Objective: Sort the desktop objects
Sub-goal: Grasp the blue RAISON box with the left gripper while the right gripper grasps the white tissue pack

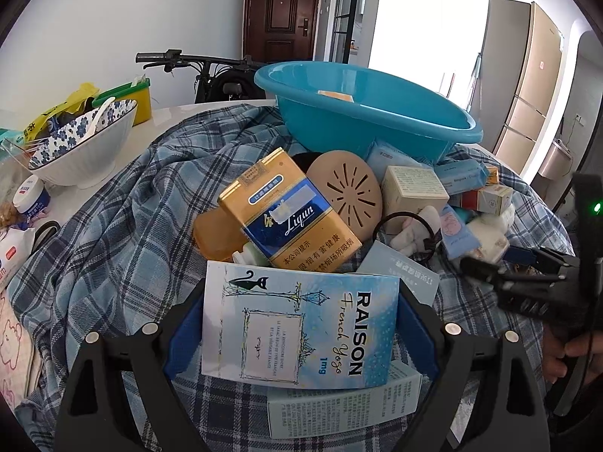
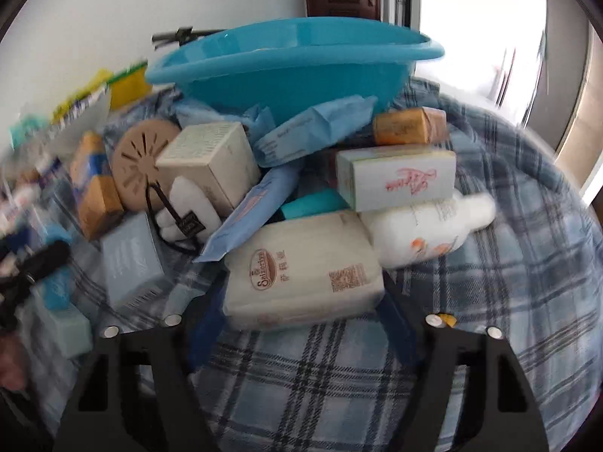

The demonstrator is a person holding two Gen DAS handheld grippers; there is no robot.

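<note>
Left gripper: the left gripper (image 1: 301,324) held a pale blue cigarette box (image 1: 299,326) crosswise between its blue pads, jaws fairly wide because the box is broad — a grip across the long faces, probably so it could be carried off flat.

Right gripper: the right gripper (image 2: 301,293) had a white tissue pack (image 2: 301,267) between its fingers, the jaws drawn in against the pack's two ends. The pads looked pressed on the soft wrapper, though blur left the contact a little uncertain.

Heap: both picks sat at the near edge of a pile on a plaid cloth (image 2: 339,376) — the nearest, topmost things, so taking them first should disturb the rest least.

Basin: a blue basin (image 1: 361,101) stood at the far side of the heap, tilted on the clutter; likely the place for sorted things, with one small pale item already inside.

Still in the pile: a gold cigarette pack (image 1: 290,214) leaning on a round tan disc (image 1: 348,190), a cream box (image 2: 211,160), a white bottle (image 2: 429,226) lying on its side just beside the tissue pack, and a pale green box (image 2: 395,177) resting on top of it.

Aside: a flowered bowl (image 1: 83,147) stood well apart on bare table, off the cloth.

Risk: lifting the tissue pack could let the bottle roll.
</note>
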